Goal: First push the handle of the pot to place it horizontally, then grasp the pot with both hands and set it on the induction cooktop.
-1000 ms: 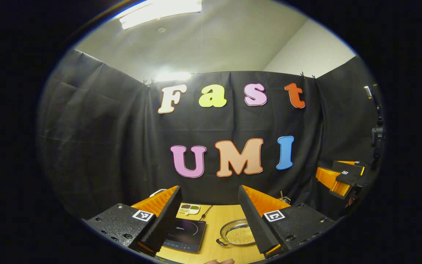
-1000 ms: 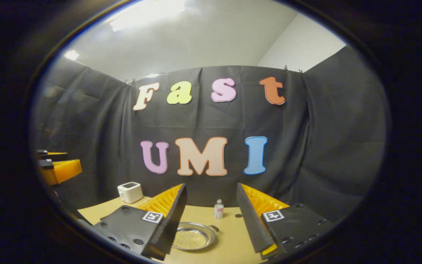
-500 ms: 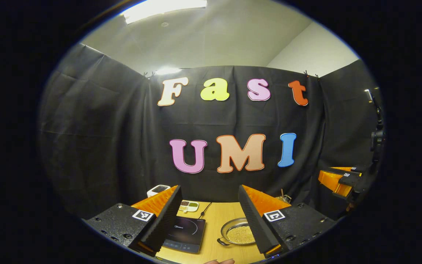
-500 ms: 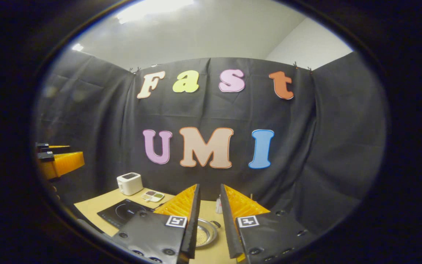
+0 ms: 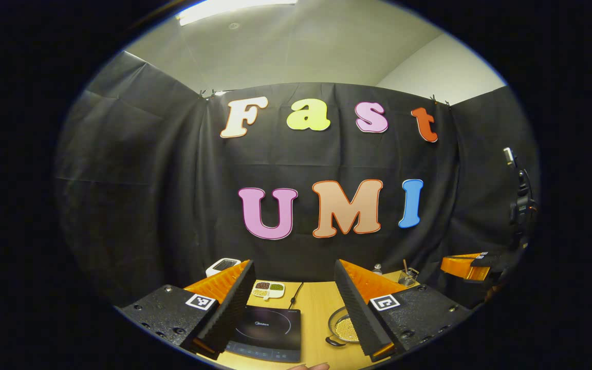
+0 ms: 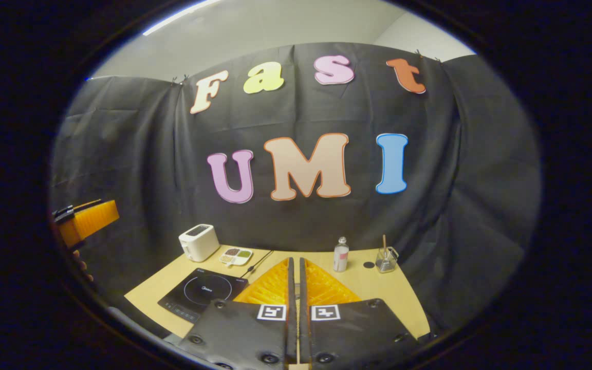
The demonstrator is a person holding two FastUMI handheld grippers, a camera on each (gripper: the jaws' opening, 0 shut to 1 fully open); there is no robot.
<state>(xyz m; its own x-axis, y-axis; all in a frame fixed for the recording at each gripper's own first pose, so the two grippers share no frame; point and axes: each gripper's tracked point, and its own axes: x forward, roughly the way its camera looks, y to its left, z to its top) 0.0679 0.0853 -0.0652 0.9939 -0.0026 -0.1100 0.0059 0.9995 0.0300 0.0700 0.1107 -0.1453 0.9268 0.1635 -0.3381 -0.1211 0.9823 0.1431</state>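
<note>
on the table (image 6: 409, 308) the cooktop (image 6: 203, 293) lies at the left, with the toaster (image 6: 199, 242) behind it, the small dish (image 6: 236, 255) behind it to the right, the pot (image 5: 345, 328) just right of it, and the bottle (image 6: 340, 255) and the glass (image 6: 386, 259) farther right at the back.

My left gripper view looks from above the near edge of the table (image 5: 314, 313) toward the back wall. My right gripper view sits higher and further right, tilted down. Both share the induction cooktop (image 5: 270, 331) (image 6: 204, 293), toaster (image 6: 199, 242) and back wall.
</note>
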